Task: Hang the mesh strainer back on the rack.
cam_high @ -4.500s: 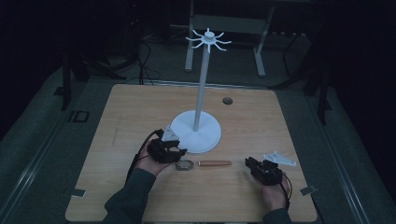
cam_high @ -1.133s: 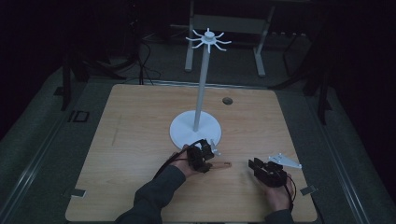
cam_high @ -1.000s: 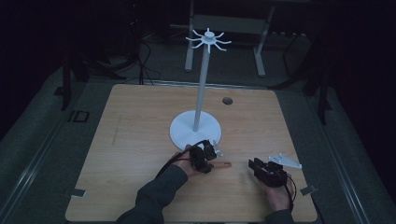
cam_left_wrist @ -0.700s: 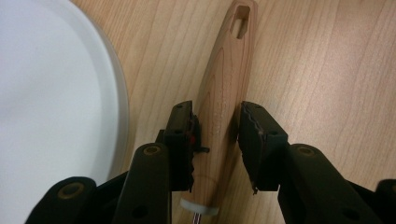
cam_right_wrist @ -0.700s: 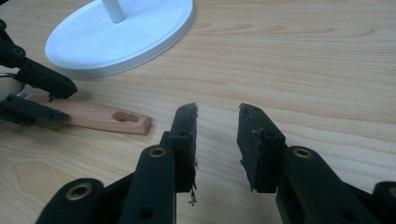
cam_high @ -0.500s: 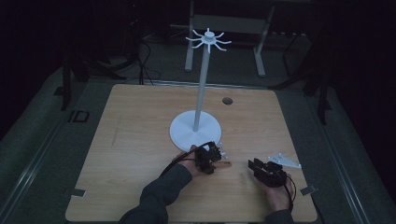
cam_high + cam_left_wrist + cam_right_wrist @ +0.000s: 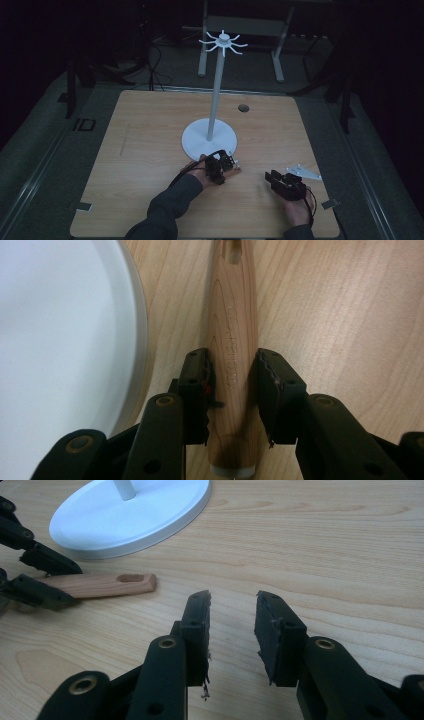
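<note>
Overhead, the left gripper (image 7: pixel 226 165) sits near the white stand base (image 7: pixel 196 142), and the right gripper (image 7: pixel 280 181) rests to its right on the table (image 7: pixel 145 145). Its own view adds detail: the jaws straddle a wooden handle (image 7: pixel 233 330) lying beside the base (image 7: pixel 60 340); they have just been closing, with small gaps remaining. Meanwhile, the right gripper (image 7: pixel 232 612) view shows narrow, empty jaws and the handle (image 7: pixel 100 585) far left.

high view: table (image 7: pixel 150 150) seen from above, far | gripper views: close, low over wood | shared: white stand base (image 7: pixel 209 141), wooden handle (image 7: pixel 100 585)
</note>
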Demonstrator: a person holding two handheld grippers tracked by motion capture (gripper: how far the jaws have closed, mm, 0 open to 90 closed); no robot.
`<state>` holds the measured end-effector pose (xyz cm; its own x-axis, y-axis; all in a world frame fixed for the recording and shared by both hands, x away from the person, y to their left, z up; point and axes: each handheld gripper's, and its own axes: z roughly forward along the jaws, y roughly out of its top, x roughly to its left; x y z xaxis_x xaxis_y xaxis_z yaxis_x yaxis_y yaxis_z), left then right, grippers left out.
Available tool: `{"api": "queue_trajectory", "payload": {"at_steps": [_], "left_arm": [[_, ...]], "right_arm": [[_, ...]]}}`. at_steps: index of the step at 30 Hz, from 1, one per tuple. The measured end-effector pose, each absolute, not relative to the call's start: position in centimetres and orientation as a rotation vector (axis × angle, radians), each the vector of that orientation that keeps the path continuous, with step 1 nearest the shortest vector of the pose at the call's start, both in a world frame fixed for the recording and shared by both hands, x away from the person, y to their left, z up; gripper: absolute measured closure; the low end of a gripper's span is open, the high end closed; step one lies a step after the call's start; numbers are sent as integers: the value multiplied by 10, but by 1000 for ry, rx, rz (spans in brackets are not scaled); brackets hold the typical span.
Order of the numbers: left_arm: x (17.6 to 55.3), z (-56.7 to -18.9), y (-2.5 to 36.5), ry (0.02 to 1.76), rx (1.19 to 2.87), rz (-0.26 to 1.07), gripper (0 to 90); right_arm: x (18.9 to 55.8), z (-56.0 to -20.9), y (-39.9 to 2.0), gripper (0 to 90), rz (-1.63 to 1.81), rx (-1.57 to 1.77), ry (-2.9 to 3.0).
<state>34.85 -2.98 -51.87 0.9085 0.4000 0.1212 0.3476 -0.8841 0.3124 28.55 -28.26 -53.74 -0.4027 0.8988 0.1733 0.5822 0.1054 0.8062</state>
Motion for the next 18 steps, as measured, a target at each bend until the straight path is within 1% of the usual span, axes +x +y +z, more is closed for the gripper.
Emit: {"api": "queue_trajectory", "payload": {"at_steps": [11, 18], "left_arm": [[360, -519, -34, 632, 2814, 209, 660], [367, -520, -31, 713, 2785, 141, 655]], "right_arm": [[286, -539, -283, 660, 1192, 1449, 2042], [286, -539, -282, 657, 1185, 1445, 2050]]}}
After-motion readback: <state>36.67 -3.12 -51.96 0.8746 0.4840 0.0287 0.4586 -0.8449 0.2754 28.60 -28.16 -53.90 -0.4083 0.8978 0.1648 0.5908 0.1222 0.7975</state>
